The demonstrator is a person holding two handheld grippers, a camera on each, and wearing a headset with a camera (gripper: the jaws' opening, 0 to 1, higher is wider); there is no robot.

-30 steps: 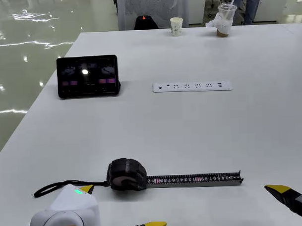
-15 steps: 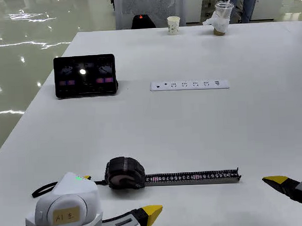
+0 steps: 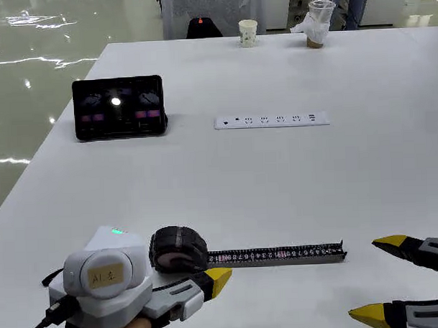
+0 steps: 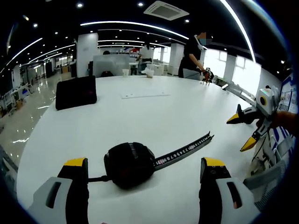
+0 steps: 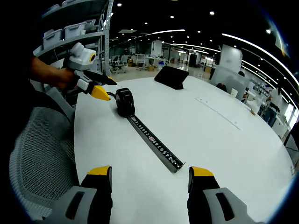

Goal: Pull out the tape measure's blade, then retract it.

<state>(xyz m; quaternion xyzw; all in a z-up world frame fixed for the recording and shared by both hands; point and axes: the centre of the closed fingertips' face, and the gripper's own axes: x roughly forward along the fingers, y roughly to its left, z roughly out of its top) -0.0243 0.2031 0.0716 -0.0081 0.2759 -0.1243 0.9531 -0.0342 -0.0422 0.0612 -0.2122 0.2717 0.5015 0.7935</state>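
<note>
A black tape measure point(image 3: 179, 249) lies on the white table point(image 3: 277, 183) near its front edge. Its blade point(image 3: 276, 255) is drawn out flat to the right, ending at the hook point(image 3: 343, 249). My left gripper point(image 4: 144, 163) is open, just short of the case point(image 4: 130, 163), one yellow fingertip on each side and neither touching. One left fingertip point(image 3: 219, 275) sits just below the blade's root. My right gripper point(image 3: 375, 278) is open, a little right of the hook and apart from it. In the right gripper view the blade tip point(image 5: 176, 166) lies between its fingertips, slightly ahead.
A dark tablet point(image 3: 118, 108) stands at the far left and a white power strip point(image 3: 271, 120) lies mid-table. A paper cup point(image 3: 248, 32) and a plastic cup point(image 3: 318, 20) stand at the far edge. The table's left edge point(image 3: 32, 170) drops to a glossy floor.
My left gripper has moved forward to the tape measure's case. The right gripper has come further into the head view, both fingertips now showing. The tape measure has stayed in place.
</note>
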